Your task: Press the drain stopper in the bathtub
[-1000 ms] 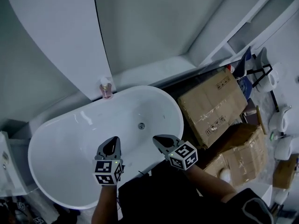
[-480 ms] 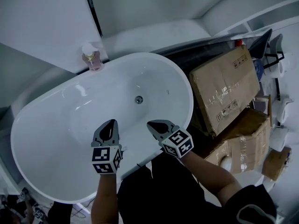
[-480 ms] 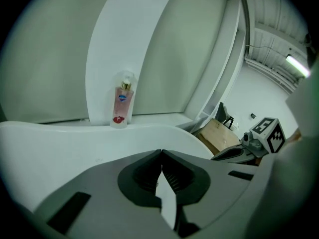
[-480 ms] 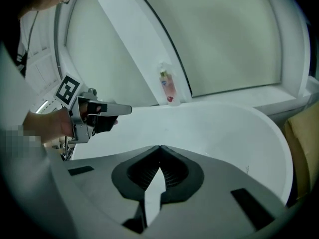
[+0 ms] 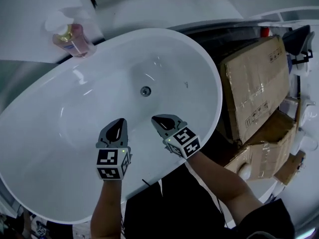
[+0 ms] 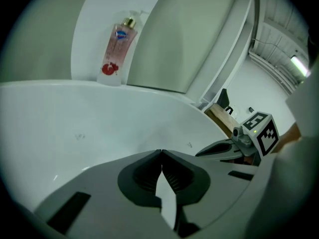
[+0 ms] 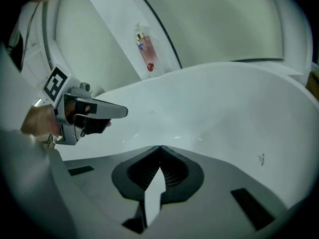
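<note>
A white oval bathtub (image 5: 209, 78) fills the head view. Its small round metal drain stopper (image 5: 145, 90) sits on the tub floor, toward the far side. My left gripper (image 5: 121, 121) hangs over the near part of the tub, jaws shut with nothing between them. Just to its right, my right gripper (image 5: 155, 118) is also shut and empty, its tips a short way short of the stopper. In the left gripper view my left gripper (image 6: 161, 152) points at the tub's inner wall (image 6: 75, 118), and the right gripper view shows my right gripper (image 7: 159, 147) doing likewise. Neither gripper view shows the stopper.
A pink soap bottle (image 5: 70, 38) stands on the tub's far rim by a white wall panel. Cardboard boxes (image 5: 256, 91) are stacked close against the tub's right side. The person's dark clothing (image 5: 169, 203) presses against the near rim.
The head camera has tilted down and closer, so the tub looks larger and the bottle has slid toward the upper left. Both grippers stay shut over the near part of the tub.
</note>
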